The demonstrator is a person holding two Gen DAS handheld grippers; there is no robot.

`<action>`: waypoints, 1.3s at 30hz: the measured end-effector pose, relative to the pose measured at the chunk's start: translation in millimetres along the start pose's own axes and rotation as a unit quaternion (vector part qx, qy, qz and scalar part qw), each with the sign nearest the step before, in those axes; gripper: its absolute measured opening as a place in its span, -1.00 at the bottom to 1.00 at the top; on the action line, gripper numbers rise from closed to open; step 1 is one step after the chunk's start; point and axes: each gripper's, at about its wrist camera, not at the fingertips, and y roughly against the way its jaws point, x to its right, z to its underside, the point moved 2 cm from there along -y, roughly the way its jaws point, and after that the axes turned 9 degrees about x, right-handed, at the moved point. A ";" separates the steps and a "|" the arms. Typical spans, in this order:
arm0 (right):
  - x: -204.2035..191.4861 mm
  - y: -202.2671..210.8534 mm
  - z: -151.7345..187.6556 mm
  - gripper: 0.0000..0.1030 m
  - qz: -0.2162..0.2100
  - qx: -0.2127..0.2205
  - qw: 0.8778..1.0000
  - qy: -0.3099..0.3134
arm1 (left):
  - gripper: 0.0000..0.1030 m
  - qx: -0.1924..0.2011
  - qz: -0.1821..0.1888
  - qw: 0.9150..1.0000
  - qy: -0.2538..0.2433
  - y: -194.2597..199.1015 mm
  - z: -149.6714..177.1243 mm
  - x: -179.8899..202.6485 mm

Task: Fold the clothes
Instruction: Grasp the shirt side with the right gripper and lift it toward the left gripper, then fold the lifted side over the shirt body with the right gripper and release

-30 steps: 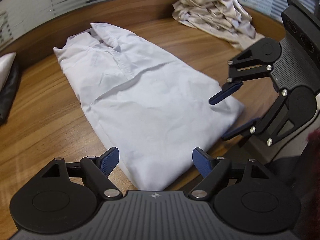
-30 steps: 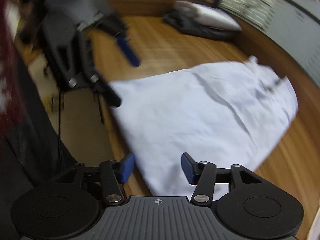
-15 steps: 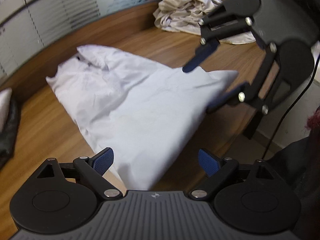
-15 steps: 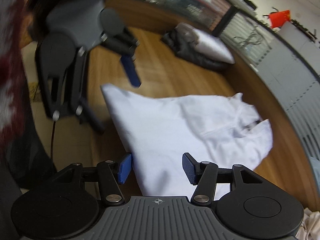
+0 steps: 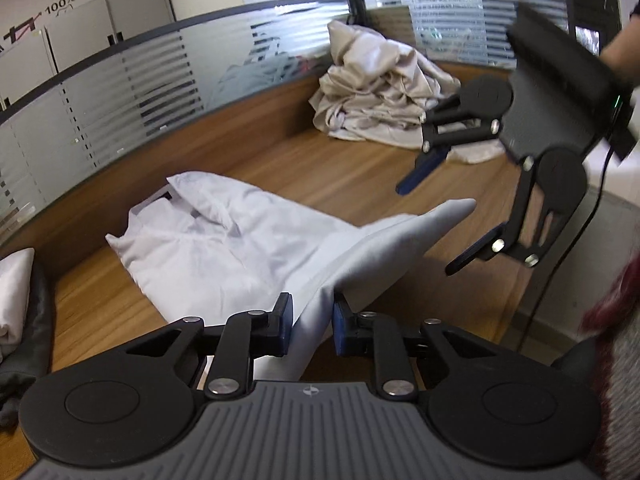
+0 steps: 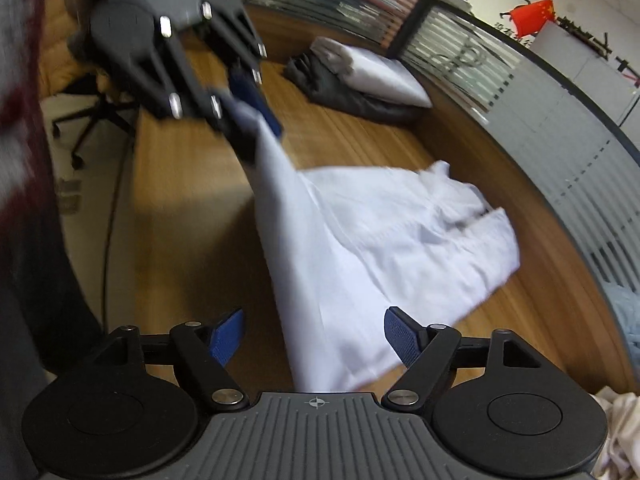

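White shirt (image 5: 224, 248) lies on wooden surface (image 5: 360, 176), collar end toward 11 o'clock in the left wrist view, long axis running from there back to the near hem. Left claw (image 5: 311, 324) has just been closing and now pinches one hem corner, cloth lifted between its pads. Right claw (image 6: 316, 332) has just been opening; jaws wide, the other hem corner loose between them, pads not touching. Right hand is nearer that free corner. Beige clothes heap (image 5: 384, 92) at 1 o'clock, well apart.
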 end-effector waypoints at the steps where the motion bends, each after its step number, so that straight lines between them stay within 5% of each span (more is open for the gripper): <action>1: 2.9 -4.0 4.7 0.52 0.004 0.002 1.000 0.002 | -0.56 0.002 0.002 1.000 0.003 -0.3 -2.2 -3.3; 5: 15.5 -20.2 13.4 0.44 0.015 0.033 0.999 -0.001 | -0.54 -0.001 0.018 1.000 0.012 -2.3 -5.1 -12.7; 7: 22.2 -28.9 13.7 0.03 0.001 0.039 0.999 -0.014 | -0.49 -0.007 0.025 1.000 0.015 -2.9 -2.4 -16.1; 8: 26.1 -33.4 13.1 -0.48 -0.015 0.037 0.999 -0.026 | -0.34 -0.010 0.028 0.999 0.016 -3.2 -0.9 -17.8; 9: 28.7 -34.6 11.4 -0.69 -0.022 0.038 0.998 -0.037 | -0.04 -0.012 0.029 0.999 0.017 -3.2 1.5 -19.5; 12: 34.2 -32.7 5.3 -0.70 -0.032 0.044 0.997 -0.057 | 0.49 -0.012 0.040 0.999 0.016 1.2 12.8 -27.4; 17: 53.4 -28.3 -0.3 -0.71 -0.048 0.038 0.991 -0.123 | 0.56 -0.030 0.064 0.997 -0.023 -7.3 41.4 -36.2; 19: 62.0 -29.5 -1.8 -0.71 -0.051 0.032 0.986 -0.156 | 0.48 -0.031 0.068 0.997 -0.036 -15.5 48.9 -38.3; 20: 66.3 -30.2 -2.5 -0.72 -0.053 0.029 0.983 -0.173 | 0.20 -0.028 0.068 0.996 -0.042 -18.9 50.1 -38.5; 21: 68.3 -30.8 -3.8 -0.72 -0.054 0.026 0.981 -0.182 | -0.32 -0.023 0.069 0.996 -0.045 -21.4 48.5 -38.9; 23: 70.9 -31.2 -6.9 -0.72 -0.056 0.020 0.978 -0.198 | -0.75 -0.013 0.074 0.996 -0.041 -23.5 42.6 -42.2; 31: 80.1 -15.6 -19.9 -0.75 -0.070 -0.005 0.954 -0.293 | -0.81 -0.021 0.140 0.988 0.058 -2.0 18.9 -73.7; 34: 81.0 -13.1 -24.4 -0.75 -0.079 -0.021 0.944 -0.318 | -0.81 -0.020 0.138 0.987 0.080 -2.9 15.4 -84.5; 39: 94.9 -26.4 -30.4 -0.72 -0.060 -0.033 0.946 -0.317 | -0.81 -0.015 0.125 0.983 0.135 -27.6 5.3 -110.2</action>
